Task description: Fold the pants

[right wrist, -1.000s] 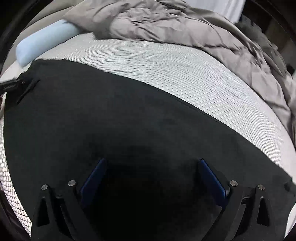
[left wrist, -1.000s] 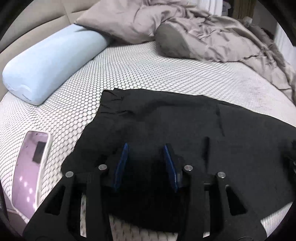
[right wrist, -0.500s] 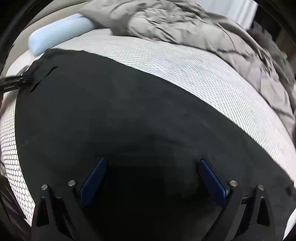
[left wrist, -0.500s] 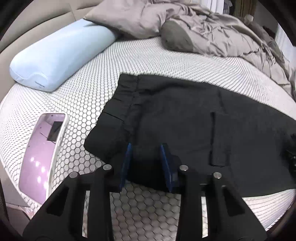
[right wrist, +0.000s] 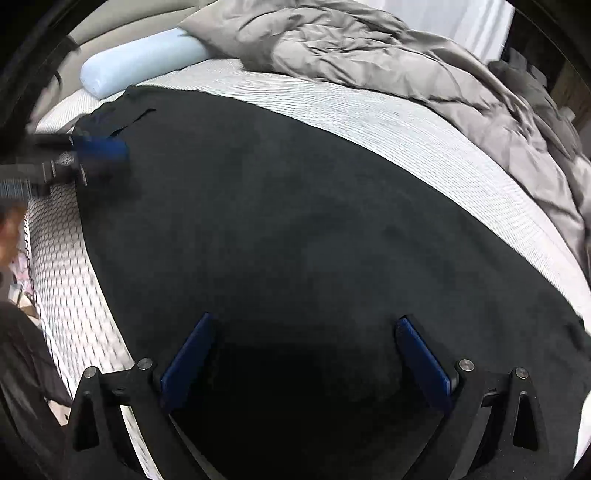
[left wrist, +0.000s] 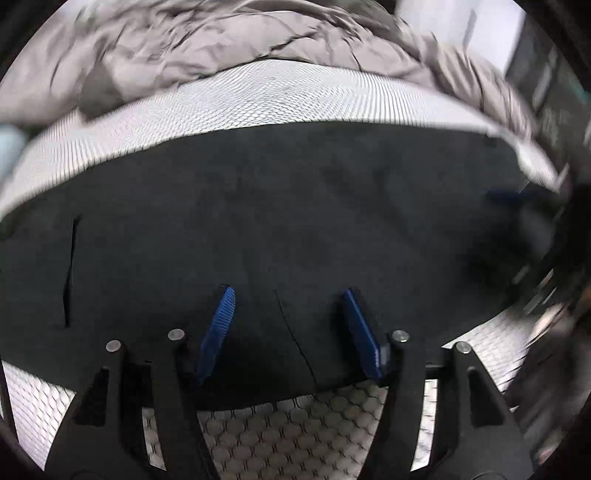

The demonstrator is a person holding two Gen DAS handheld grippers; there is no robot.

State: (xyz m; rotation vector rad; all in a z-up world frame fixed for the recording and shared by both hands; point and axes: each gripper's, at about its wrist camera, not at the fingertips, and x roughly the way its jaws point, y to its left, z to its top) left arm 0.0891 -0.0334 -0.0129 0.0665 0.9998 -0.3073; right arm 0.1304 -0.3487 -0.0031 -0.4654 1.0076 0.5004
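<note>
Both claws stood empty: left gripper (left wrist: 286,332) just widened, right gripper (right wrist: 306,365) wide; black pants (right wrist: 295,221) lay flat across bed (right wrist: 369,114); judged best: pinch near hem squarely, lift evenly, avoid dragging.

— What lies around me here?

— A bed covered with a white sheet printed in a fine dark honeycomb pattern (right wrist: 369,122). Its far side is heaped with a crumpled grey quilted duvet (right wrist: 369,51), which runs down the right edge of the bed as well.

— And at the head of it?

— A pale blue cylindrical bolster pillow (right wrist: 140,62) lies against a beige padded headboard (right wrist: 122,27). Behind the duvet I see a white curtain or wall, brightly lit (right wrist: 461,22). To the far right the room is dark and blurred; I cannot tell what stands there.
</note>
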